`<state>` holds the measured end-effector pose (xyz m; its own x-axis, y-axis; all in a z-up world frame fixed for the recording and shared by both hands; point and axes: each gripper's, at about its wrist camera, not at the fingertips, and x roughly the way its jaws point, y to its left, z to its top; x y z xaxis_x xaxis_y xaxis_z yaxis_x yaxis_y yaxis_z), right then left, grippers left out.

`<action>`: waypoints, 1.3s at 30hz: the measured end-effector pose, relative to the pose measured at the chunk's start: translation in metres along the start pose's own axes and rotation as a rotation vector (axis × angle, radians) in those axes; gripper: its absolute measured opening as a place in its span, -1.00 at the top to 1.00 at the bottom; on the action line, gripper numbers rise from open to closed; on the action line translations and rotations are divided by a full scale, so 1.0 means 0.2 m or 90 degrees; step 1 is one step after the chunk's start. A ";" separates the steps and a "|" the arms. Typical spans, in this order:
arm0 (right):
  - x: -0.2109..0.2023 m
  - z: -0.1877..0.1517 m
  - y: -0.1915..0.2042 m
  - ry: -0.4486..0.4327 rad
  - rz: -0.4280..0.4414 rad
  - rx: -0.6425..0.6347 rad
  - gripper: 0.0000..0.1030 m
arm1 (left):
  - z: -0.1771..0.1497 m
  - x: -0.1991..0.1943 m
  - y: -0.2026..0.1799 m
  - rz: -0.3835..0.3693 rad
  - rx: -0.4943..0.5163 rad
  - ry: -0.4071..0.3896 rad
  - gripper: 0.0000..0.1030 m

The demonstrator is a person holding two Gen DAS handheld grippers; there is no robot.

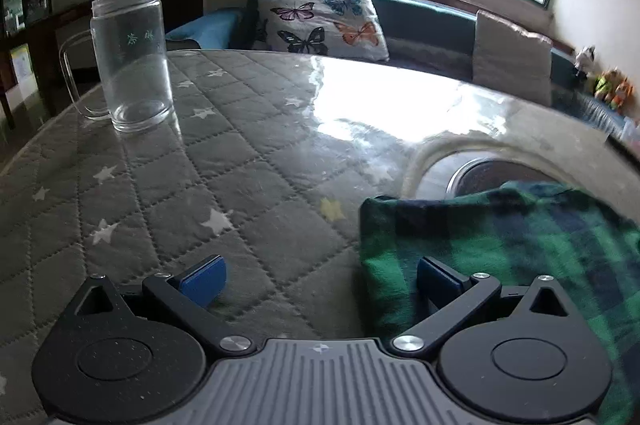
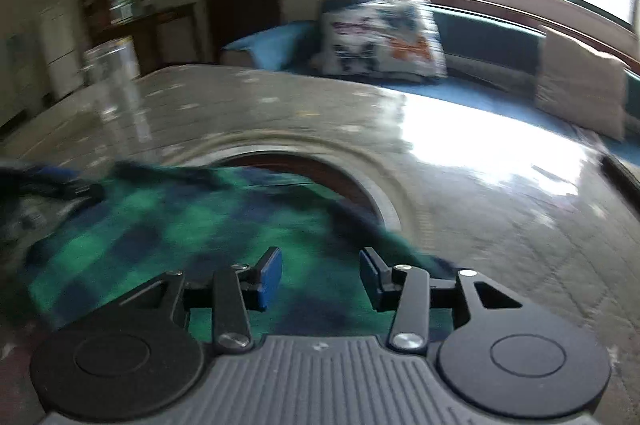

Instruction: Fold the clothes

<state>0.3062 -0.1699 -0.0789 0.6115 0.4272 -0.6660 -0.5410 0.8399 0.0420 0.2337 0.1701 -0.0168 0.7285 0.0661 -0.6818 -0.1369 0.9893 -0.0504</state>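
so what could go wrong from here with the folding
The glass mug stands on the table to the left of the green plaid cloth; a wide sweep of the left gripper could tip it. The cloth also overlaps the round opening in the table, so a loose part might sag in. Both grippers' jaws are open, so nothing is held yet.

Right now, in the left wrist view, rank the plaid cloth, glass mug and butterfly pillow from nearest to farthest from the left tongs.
1. Plaid cloth, at the left tongs' right finger.
2. Glass mug, upright on the table, far left.
3. Butterfly pillow, beyond the table on the bench.
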 end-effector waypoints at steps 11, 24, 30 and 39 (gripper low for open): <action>-0.03 -0.05 0.75 0.009 0.177 -0.244 0.06 | 0.05 -0.15 0.14 -0.010 -0.070 -0.034 -0.91; 0.11 -0.15 1.22 -0.002 0.161 -0.417 0.29 | -0.01 -0.27 0.17 -0.147 -0.133 0.000 -0.62; 0.09 -0.12 1.15 -0.007 0.163 -0.354 0.89 | -0.04 -0.24 0.13 -0.191 -0.157 0.032 -0.61; -0.05 -0.02 0.99 -0.050 0.199 -0.258 0.94 | -0.06 -0.16 0.10 -0.277 -0.255 0.096 -0.41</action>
<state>0.1902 -0.0092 -0.0676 0.4177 0.6743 -0.6090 -0.8756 0.4777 -0.0716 0.1994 0.1859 -0.0050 0.6755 -0.3818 -0.6308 -0.1106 0.7934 -0.5986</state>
